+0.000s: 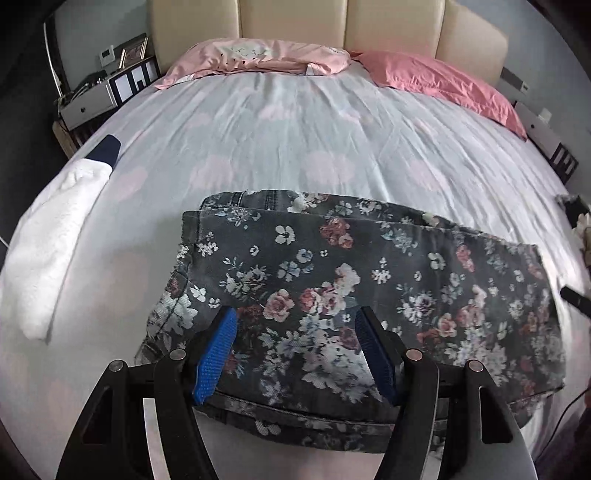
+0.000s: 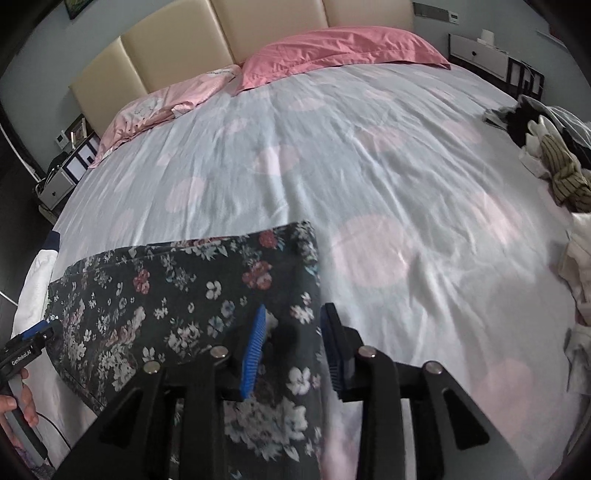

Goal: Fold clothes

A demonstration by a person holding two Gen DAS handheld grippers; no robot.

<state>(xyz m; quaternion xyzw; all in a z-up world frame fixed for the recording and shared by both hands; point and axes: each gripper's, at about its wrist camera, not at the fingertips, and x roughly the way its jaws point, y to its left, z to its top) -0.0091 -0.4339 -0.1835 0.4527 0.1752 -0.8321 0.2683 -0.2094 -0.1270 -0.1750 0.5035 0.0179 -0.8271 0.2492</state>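
A home bedroom. A wide bed (image 1: 295, 140) with a pale sheet printed with pink blotches stands against a padded cream headboard (image 1: 325, 26); two pink pillows (image 1: 436, 79) lie at its head. Bedside cabinets (image 1: 92, 103) flank it, one bearing framed pictures (image 1: 133, 50). Loose clothing (image 2: 554, 162) is heaped at one edge of the bed.

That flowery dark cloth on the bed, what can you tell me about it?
The floral garment looks like dark grey denim printed with white, pink and red flowers, with stitched seams and a hem. It lies folded in layers, fairly flat, near the front edge of the bed. Both hand-held grippers, left and right, sit open over it, one at each end.
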